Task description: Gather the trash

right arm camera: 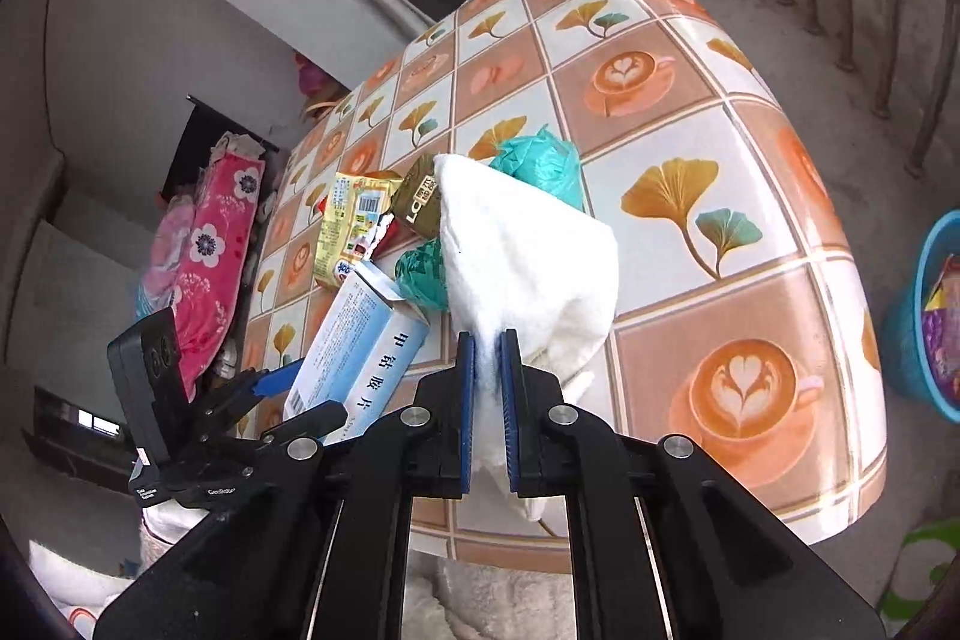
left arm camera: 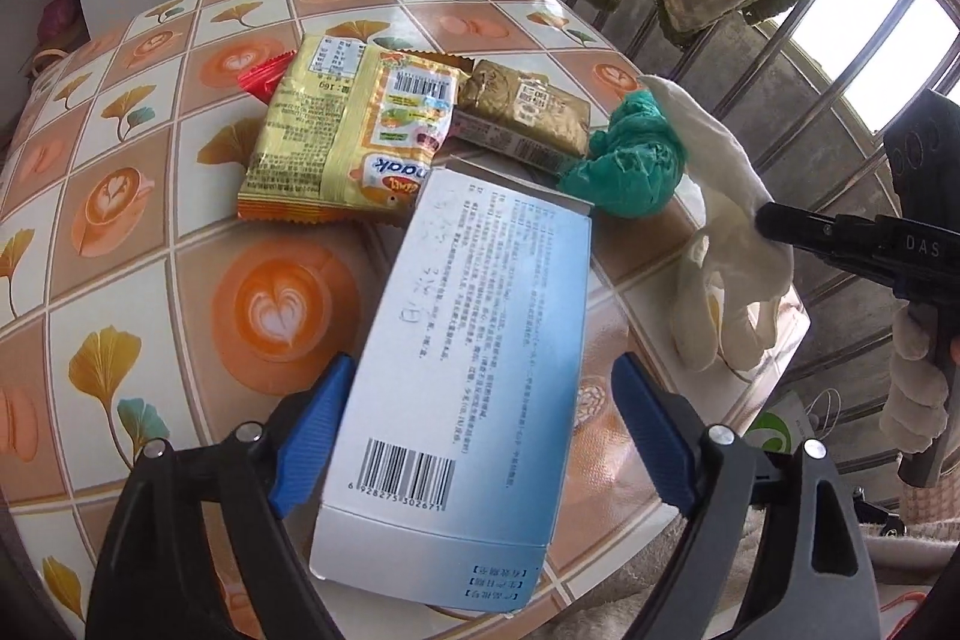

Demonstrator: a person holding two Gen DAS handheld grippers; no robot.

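Note:
A blue-white medicine box [left arm camera: 474,340] lies between the fingers of my left gripper [left arm camera: 480,436]; the left blue pad touches it, the right pad stands a little off. The box also shows in the right wrist view [right arm camera: 366,346]. My right gripper [right arm camera: 487,346] is shut on a white glove [right arm camera: 528,256] and holds it above the table; it shows in the left wrist view [left arm camera: 726,244] too. Behind lie a yellow snack packet [left arm camera: 348,130], a gold packet [left arm camera: 528,106], a red wrapper [left arm camera: 258,79] and crumpled green plastic [left arm camera: 636,160].
The table [left arm camera: 120,160] has a patterned orange cloth. A blue bin [right arm camera: 927,316] with trash stands on the floor to the right of the table. Metal railings [left arm camera: 810,58] with hanging cloths are behind the table. A pink blanket [right arm camera: 210,256] lies at left.

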